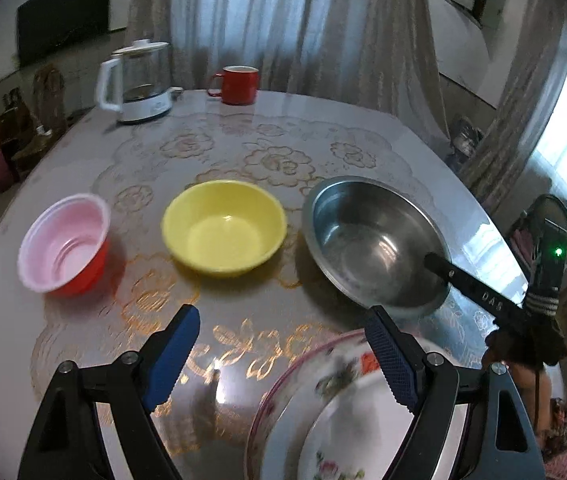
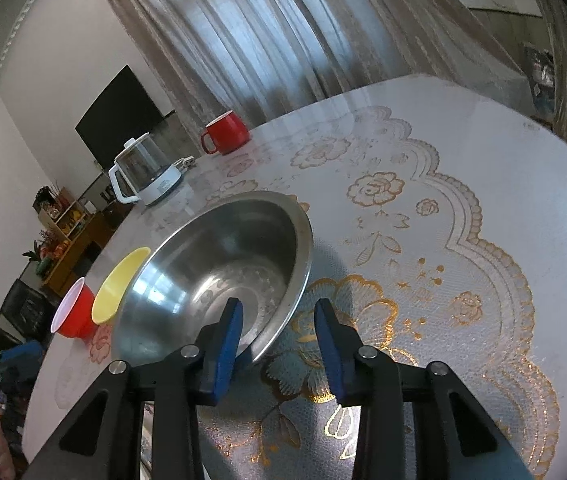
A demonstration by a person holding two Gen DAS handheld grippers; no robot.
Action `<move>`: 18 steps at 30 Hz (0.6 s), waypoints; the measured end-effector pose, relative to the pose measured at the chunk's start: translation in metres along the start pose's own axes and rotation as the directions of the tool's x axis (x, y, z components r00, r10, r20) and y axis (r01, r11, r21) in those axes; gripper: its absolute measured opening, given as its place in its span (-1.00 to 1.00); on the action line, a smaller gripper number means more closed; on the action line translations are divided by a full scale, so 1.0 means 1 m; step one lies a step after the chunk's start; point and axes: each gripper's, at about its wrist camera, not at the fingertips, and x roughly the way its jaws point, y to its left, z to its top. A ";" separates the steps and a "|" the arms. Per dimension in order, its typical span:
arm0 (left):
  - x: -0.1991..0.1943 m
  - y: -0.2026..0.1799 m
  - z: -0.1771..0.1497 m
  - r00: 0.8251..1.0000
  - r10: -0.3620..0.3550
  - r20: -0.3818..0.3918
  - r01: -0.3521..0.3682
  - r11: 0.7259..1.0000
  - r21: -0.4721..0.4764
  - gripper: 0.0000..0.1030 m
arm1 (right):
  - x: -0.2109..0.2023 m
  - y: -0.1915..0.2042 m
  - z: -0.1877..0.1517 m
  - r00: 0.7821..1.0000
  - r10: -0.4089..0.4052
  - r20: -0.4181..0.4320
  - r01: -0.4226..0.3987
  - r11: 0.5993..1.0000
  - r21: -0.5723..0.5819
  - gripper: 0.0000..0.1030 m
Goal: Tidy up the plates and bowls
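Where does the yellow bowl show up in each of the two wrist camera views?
Left wrist: the yellow bowl sits mid-frame, between the red cup and the steel basin.
Right wrist: only a sliver of it shows at lower left, behind the basin's rim.
Shared landmark: the red mug at the far table edge.

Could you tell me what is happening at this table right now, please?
A person is sorting dishes with a handheld tool in each hand. The right tool straddles the near rim of the steel bowl, one pad inside, not visibly clamped. The left tool hangs open above the flowered plates. The yellow bowl and red cup sit untouched.
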 end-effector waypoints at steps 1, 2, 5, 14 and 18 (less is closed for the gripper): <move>0.004 -0.001 0.004 1.000 0.000 -0.006 0.000 1.000 0.000 0.65 | 0.001 0.000 0.000 1.000 -0.003 -0.007 0.003 1.000 0.003 -0.29; 0.011 -0.004 0.009 1.000 -0.004 -0.017 0.004 1.000 0.003 0.65 | 0.003 0.000 0.000 1.000 -0.006 -0.013 0.006 1.000 0.003 -0.29; 0.029 -0.011 0.020 0.999 -0.010 -0.049 0.010 1.000 0.009 0.65 | 0.009 0.002 0.001 0.999 -0.018 -0.039 0.018 1.000 -0.005 -0.34; 0.065 -0.032 0.031 0.995 0.018 -0.095 -0.010 0.996 0.086 0.64 | 0.015 -0.001 0.001 0.998 -0.019 -0.066 0.019 1.000 0.006 -0.57; 0.078 -0.038 0.034 0.993 0.010 -0.115 0.001 0.996 0.093 0.60 | 0.016 0.000 0.001 0.997 -0.017 -0.072 0.018 1.000 0.007 -0.64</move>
